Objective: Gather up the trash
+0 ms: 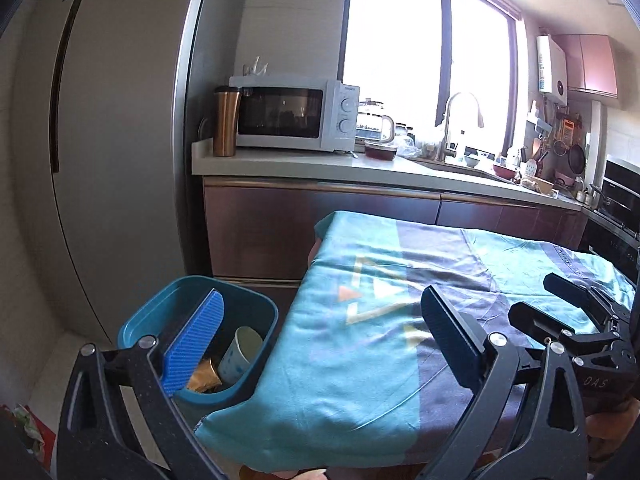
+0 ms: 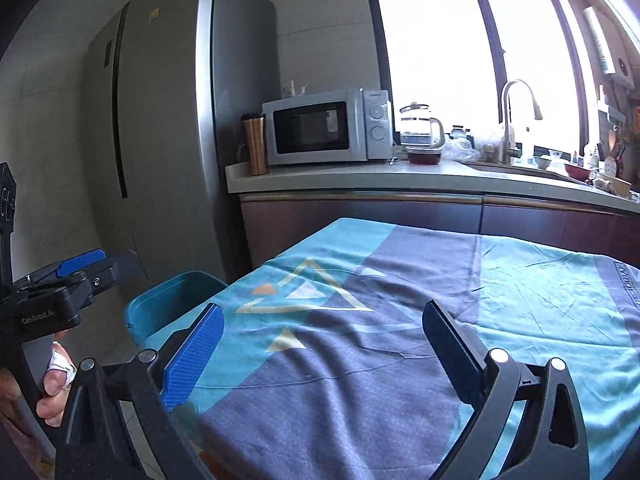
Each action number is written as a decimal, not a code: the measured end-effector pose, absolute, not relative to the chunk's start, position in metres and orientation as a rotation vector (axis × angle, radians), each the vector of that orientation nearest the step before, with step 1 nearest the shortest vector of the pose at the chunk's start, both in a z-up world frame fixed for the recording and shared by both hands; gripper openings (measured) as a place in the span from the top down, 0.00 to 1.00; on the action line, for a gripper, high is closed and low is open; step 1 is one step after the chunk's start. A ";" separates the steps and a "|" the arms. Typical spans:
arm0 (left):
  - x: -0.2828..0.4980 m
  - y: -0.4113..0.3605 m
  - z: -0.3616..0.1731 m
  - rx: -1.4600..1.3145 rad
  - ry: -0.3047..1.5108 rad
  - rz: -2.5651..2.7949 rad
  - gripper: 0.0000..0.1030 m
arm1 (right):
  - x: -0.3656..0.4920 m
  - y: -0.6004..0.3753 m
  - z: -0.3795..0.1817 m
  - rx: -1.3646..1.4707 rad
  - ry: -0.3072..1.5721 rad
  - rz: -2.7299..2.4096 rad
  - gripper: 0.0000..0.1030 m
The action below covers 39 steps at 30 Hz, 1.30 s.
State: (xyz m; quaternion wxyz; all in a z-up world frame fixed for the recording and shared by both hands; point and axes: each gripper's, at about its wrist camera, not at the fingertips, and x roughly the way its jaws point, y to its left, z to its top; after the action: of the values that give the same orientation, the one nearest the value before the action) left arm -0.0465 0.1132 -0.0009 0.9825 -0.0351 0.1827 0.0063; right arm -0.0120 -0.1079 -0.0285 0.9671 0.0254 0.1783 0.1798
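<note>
Both of my tools are idle. My left gripper (image 1: 316, 344) stands with its blue-padded fingers well apart and nothing between them, filling the lower half of the left wrist view. My right gripper (image 2: 320, 344) is likewise spread wide and unloaded, hanging over the lower centre of its own view.

The table (image 2: 400, 360) is covered by a teal and slate-blue cloth printed with pale triangles. I find no trash on any part of the cloth that either camera shows.

The teal rectangular plastic bin (image 1: 256, 316) stands on the floor just beside the table's left edge, at lower left in the left wrist view. Inside it lie a white paper cup with blue dots (image 1: 240, 356), tipped on its side, and a crumpled gold foil wrapper (image 1: 204, 376) touching the cup. In the right wrist view only the bin's rim (image 2: 168, 300) shows, at left of centre.

Judgement: the collecting step appears finished or nearly so, since the items in view are already binned. A crumpled red and green scrap (image 1: 28, 428) lies at the bottom left corner of the left wrist view; I cannot tell whether it is trash.

Next move, as I judge it: scan the table edges and floor for leftovers before withdrawing, keeping both grippers spread for a pick.
</note>
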 end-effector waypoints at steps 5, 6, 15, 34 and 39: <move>-0.055 0.090 0.004 -0.054 0.329 0.009 0.06 | -0.024 -0.130 -0.027 0.051 0.327 0.286 0.07; -0.056 0.087 0.004 -0.058 0.326 0.008 0.06 | -0.026 -0.134 -0.026 0.051 0.319 0.279 0.07; -0.054 0.073 0.006 -0.078 0.319 -0.003 0.06 | -0.039 -0.159 -0.025 0.089 0.297 0.230 0.07; -0.050 0.065 0.009 -0.029 0.290 0.026 0.06 | -0.042 -0.175 -0.022 0.103 0.276 0.193 0.07; -0.049 0.060 0.008 -0.008 0.280 0.035 0.06 | -0.042 -0.179 -0.022 0.108 0.276 0.188 0.07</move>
State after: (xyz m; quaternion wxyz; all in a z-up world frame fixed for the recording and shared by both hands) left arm -0.0494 0.0602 0.0079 0.9901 -0.0040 0.1394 0.0173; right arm -0.0416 -0.1787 -0.0219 0.9846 0.0537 0.1375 0.0934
